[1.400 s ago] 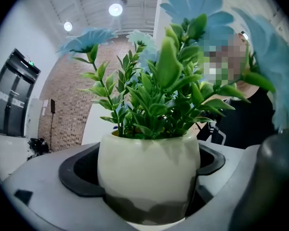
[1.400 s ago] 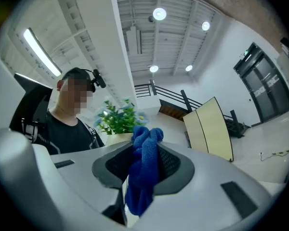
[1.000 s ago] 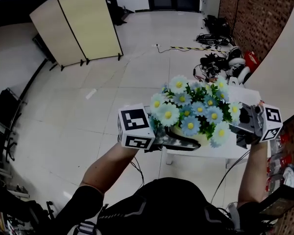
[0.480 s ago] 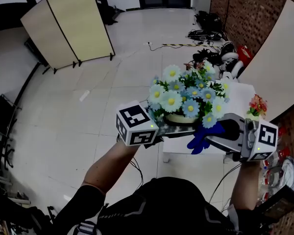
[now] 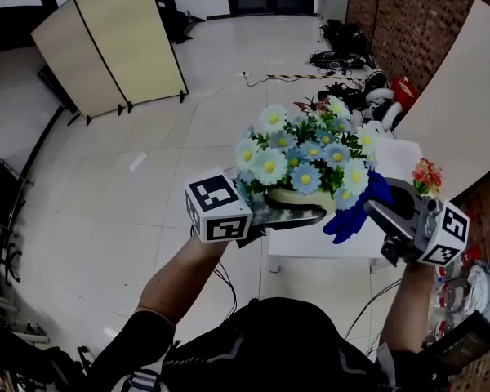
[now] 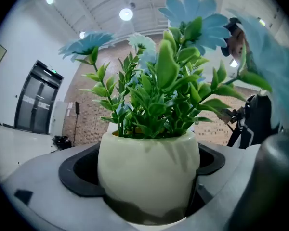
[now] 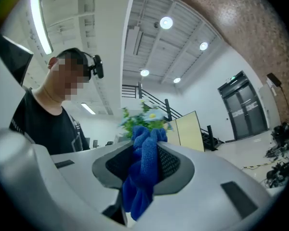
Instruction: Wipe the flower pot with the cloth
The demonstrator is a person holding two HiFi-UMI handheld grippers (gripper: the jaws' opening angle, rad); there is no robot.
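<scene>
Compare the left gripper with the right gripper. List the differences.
The left gripper's jaws stand wide around the pale flower pot; the right gripper's jaws are nearly together, pinching the blue cloth. The left gripper's load is rigid and upright; the right gripper's hangs limp. In the head view the left gripper reaches in from the pot's left, the right gripper from its right. Shared: both are grey and shut on something.

pale cream flower pot (image 6: pixel 148 174), blue cloth (image 7: pixel 143 170), blue-and-white flowers (image 5: pixel 306 155)
</scene>
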